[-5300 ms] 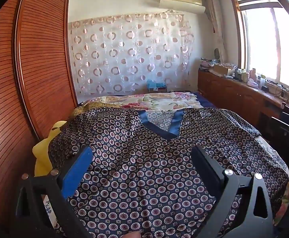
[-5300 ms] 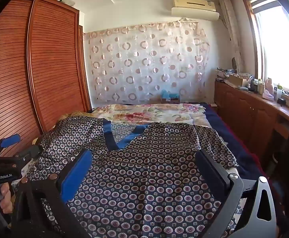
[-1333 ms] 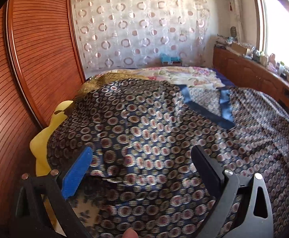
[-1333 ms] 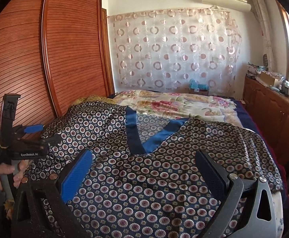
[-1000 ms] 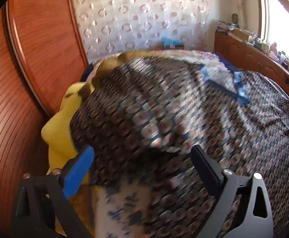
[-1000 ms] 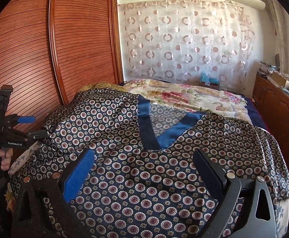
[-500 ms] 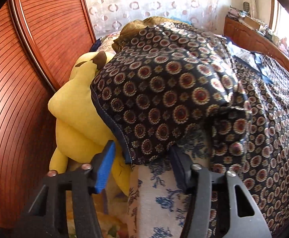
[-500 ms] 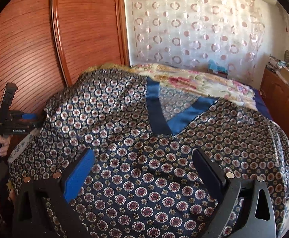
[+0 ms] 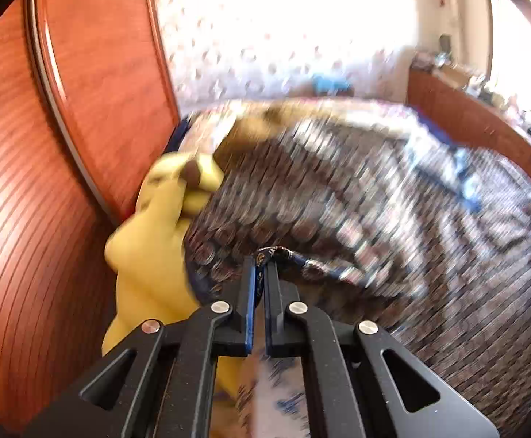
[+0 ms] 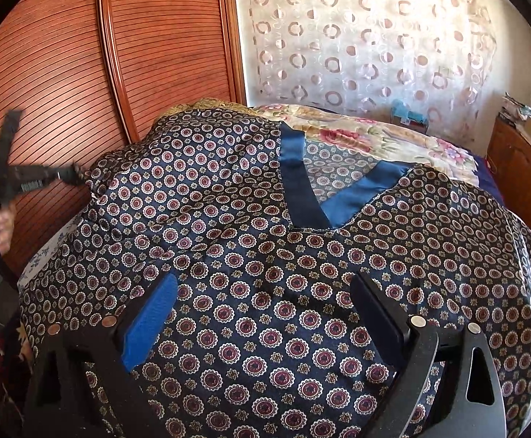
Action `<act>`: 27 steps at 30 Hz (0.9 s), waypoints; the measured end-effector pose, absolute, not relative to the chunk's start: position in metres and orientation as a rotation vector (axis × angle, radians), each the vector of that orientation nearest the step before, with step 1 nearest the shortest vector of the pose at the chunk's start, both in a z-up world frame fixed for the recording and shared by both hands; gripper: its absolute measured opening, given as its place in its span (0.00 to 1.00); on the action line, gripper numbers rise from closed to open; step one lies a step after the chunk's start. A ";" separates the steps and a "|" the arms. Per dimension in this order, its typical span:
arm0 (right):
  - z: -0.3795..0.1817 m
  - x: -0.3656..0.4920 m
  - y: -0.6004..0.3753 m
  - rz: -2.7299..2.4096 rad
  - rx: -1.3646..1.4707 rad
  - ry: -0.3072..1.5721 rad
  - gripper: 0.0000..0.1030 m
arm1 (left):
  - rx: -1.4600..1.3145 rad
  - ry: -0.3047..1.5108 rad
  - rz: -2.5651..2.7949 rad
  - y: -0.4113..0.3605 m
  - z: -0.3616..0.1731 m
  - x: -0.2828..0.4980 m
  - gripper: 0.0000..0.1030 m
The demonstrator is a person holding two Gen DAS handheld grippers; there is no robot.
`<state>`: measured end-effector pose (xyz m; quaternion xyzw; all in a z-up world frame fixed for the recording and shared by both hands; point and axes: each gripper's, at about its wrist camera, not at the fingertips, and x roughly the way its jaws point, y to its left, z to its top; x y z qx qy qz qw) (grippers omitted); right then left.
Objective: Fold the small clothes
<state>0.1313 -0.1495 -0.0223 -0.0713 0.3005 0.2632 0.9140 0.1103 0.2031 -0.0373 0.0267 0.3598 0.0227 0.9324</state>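
Pinching the patterned shirt's (image 9: pixel 338 197) sleeve edge, apparently, in my just-closed left gripper (image 9: pixel 263 261), I keep my right gripper (image 10: pixel 261 292) spread above it.

Slatted reddish wooden wardrobe doors (image 10: pixel 83 54) are standing along the left side of the room. A sheer curtain (image 10: pixel 367 43) printed with rings is hanging across the far wall, and daylight is glowing through it. A floral bedspread (image 10: pixel 367 138) is lying over the bed. A low wooden cabinet (image 10: pixel 520 160) is running along the right wall, cluttered on top.
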 end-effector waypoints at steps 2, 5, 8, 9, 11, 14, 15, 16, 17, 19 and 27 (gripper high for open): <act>-0.022 0.129 -0.154 0.538 -0.135 0.616 0.93 | 0.055 0.695 0.005 0.188 -0.019 0.116 0.05; -0.021 0.128 -0.160 0.529 -0.122 0.612 0.93 | 0.058 0.664 -0.063 0.163 -0.003 0.126 0.05; -0.020 0.124 -0.167 0.520 -0.112 0.605 0.93 | 0.070 0.653 -0.143 0.130 0.006 0.136 0.05; -0.019 0.123 -0.170 0.517 -0.109 0.604 0.93 | 0.072 0.658 -0.169 0.119 0.008 0.140 0.05; -0.018 0.120 -0.176 0.510 -0.103 0.601 0.93 | 0.074 0.682 -0.207 0.100 0.007 0.146 0.05; -0.018 0.117 -0.182 0.501 -0.099 0.601 0.93 | 0.087 0.702 -0.227 0.085 0.001 0.142 0.09; -0.018 0.116 -0.184 0.499 -0.097 0.602 0.93 | 0.093 0.710 -0.233 0.082 0.000 0.140 0.13; -0.018 0.117 -0.186 0.496 -0.095 0.603 0.93 | 0.093 0.715 -0.237 0.082 -0.002 0.139 0.19; -0.018 0.116 -0.187 0.493 -0.093 0.604 0.93 | 0.088 0.724 -0.239 0.082 -0.003 0.136 0.22; -0.018 0.119 -0.188 0.490 -0.092 0.606 0.93 | 0.073 0.726 -0.246 0.087 -0.006 0.132 0.36; -0.009 0.129 -0.171 0.512 -0.100 0.591 0.93 | 0.027 0.694 -0.181 0.117 -0.013 0.097 0.67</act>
